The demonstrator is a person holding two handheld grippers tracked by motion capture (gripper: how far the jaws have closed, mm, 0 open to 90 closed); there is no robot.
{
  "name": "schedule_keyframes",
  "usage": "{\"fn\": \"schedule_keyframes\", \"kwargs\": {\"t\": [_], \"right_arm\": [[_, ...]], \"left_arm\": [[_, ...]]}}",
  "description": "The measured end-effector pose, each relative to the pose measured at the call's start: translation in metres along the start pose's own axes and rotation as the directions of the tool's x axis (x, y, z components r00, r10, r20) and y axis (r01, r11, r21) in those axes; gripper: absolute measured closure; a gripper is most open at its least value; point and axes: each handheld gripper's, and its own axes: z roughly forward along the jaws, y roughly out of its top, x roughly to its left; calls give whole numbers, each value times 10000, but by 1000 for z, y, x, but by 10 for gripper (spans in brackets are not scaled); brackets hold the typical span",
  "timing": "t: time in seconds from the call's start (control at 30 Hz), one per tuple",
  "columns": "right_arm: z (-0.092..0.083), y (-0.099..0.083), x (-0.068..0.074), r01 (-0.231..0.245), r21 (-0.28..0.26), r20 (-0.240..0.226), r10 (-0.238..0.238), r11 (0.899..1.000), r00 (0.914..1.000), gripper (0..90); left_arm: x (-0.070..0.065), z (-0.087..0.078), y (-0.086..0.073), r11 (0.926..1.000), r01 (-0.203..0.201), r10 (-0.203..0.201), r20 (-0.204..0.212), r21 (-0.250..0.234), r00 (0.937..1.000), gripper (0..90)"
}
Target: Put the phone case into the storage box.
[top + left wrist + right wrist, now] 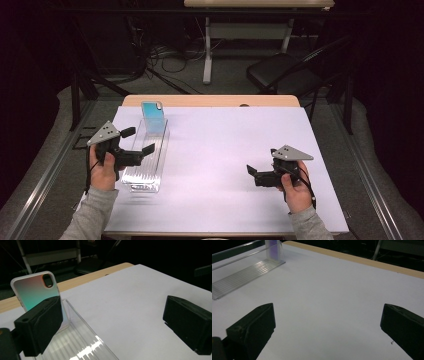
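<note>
We take the clear acrylic rack (146, 160) as our landmark: the phone case (153, 116) stands upright in its far end, leaning on the rack's back wall, its long axis vertical. Our left gripper (137, 140) hovers at the rack's left side with its jaws spread wide and nothing between them, the case lying just beyond and a little to the left of its line of sight. Our right gripper (251, 170), also released and empty, rests well to the rack's right over the white desk (225, 145), so the left hand is far nearer.
</note>
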Motion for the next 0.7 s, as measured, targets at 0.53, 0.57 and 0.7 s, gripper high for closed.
{"fn": "schedule_keyframes", "kwargs": {"t": [0.53,0.57,0.7], "right_arm": [[-1,-17,-5,-55,-183,1060,74,9998,9943,0],[-1,-17,-5,-114,-119,1077,127,9999,9941,0],[1,-19,-7,-324,16,1125,320,9995,9931,0]], "left_arm": [[3,-3,-34,9988,447,-436,-555,187,9975,5],[3,-4,-34,9988,458,-447,-549,181,9975,5],[4,-4,-34,9990,408,-396,-594,195,9974,5]]}}
